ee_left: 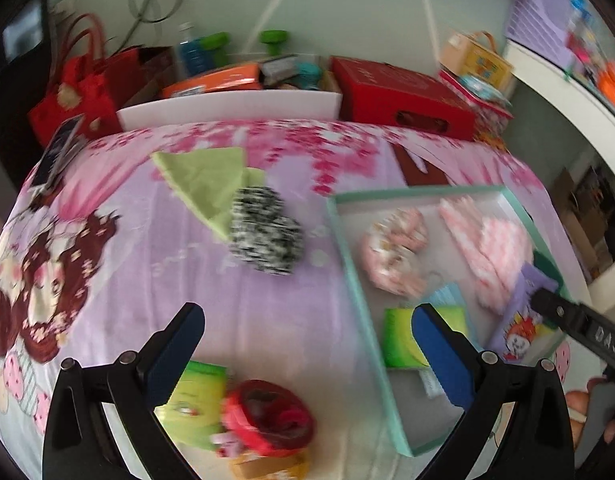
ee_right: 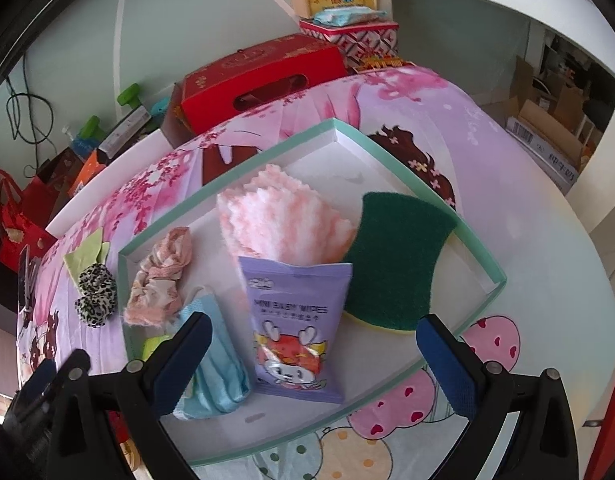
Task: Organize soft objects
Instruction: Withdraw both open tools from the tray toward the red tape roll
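Left hand-held gripper (ee_left: 307,354): your jaws stand wide, nothing between the pads; you hover over the bed's purple cover (ee_left: 235,304).
Right hand-held gripper (ee_right: 313,360): wide open too, empty, right above the wipes (ee_right: 297,328).
Tray (ee_right: 391,156): mint rim, holding the wipes, a pink cloth (ee_right: 283,220), a green sponge (ee_right: 395,256), a pink scrunchie (ee_right: 159,276) and a blue cloth (ee_right: 219,368).
Left out: a spotted scrunchie (ee_left: 265,232) lies on a green cloth (ee_left: 203,180), outside the tray; a red scrunchie (ee_left: 269,416) sits close under your left jaws.
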